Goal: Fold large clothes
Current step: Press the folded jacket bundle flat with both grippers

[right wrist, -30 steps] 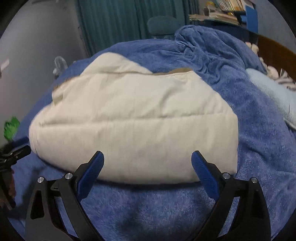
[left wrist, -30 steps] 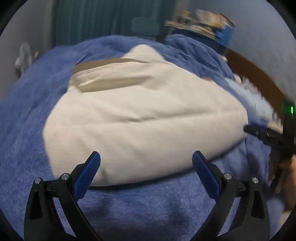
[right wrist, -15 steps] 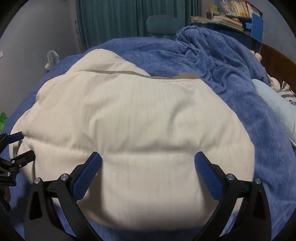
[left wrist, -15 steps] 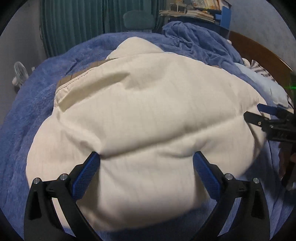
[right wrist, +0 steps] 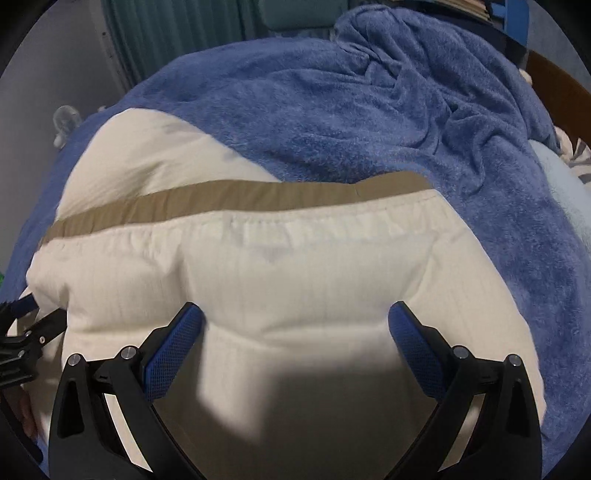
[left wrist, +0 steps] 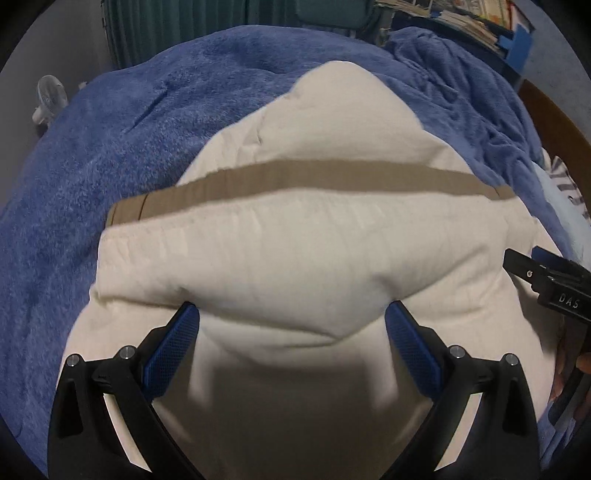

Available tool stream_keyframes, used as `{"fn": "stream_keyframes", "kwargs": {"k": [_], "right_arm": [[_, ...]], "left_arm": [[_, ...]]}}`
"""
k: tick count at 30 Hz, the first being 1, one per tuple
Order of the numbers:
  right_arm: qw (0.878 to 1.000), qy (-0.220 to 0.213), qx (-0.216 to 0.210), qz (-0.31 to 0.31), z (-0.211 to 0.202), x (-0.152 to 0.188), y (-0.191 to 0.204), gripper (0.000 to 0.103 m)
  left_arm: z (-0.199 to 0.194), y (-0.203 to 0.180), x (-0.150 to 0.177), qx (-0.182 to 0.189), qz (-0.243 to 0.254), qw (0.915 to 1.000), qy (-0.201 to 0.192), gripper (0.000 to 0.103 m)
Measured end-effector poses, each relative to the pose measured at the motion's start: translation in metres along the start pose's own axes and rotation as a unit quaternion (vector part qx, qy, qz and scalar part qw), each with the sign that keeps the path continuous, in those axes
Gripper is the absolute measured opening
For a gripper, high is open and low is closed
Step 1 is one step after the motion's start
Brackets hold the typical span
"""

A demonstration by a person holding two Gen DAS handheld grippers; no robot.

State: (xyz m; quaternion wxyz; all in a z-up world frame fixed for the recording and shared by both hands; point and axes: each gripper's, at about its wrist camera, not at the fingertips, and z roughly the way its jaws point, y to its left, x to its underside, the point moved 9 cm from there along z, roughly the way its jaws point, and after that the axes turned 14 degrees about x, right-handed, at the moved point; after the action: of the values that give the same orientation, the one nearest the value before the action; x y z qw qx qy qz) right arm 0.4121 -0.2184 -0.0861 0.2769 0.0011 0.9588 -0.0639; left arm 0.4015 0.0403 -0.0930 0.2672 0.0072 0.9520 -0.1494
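Observation:
A cream padded garment lies folded on the bed, with a tan band running across it. My left gripper stands open above its near half, the blue pads wide apart and resting against a raised fold of cream fabric. In the right wrist view the same garment and tan band fill the middle. My right gripper is open too, pads wide on either side of a puffed fold. Each gripper shows at the edge of the other's view: the right gripper, the left gripper.
A blue fleece blanket covers the bed, bunched into a heap at the far right. A wooden headboard, a shelf of books, teal curtains and a small fan lie beyond.
Both grippers have moved forward over the cream garment, from the blanket at its near edge to its middle. The tan band now sits much closer. Both stayed open.

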Motion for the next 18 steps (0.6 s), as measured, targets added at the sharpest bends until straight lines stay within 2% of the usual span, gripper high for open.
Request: {"fn": "stream_keyframes", "kwargs": {"k": [5,9,13,18], "right_arm": [[1.000,0.017,0.006,0.004,0.017,-0.004,0.004,0.097],[1.000,0.022,-0.001,0.005,0.030,0.002,0.007,0.098],[1.000,0.020,0.004,0.004,0.038,0.010,0.010,0.098],[0.999,0.036,0.008,-0.007,0.045,0.017,0.012,0.098]], "left_arm": [[0.011,0.021,-0.010,-0.012,-0.027,0.9996,-0.002,0.097],[0.019,0.034,-0.005,-0.025,-0.042,0.9988,0.003,0.097],[0.028,0.032,0.004,-0.043,-0.023,0.9987,0.015,0.097],[0.034,0.035,0.011,-0.040,-0.022,0.9989,0.013,0.097]]}}
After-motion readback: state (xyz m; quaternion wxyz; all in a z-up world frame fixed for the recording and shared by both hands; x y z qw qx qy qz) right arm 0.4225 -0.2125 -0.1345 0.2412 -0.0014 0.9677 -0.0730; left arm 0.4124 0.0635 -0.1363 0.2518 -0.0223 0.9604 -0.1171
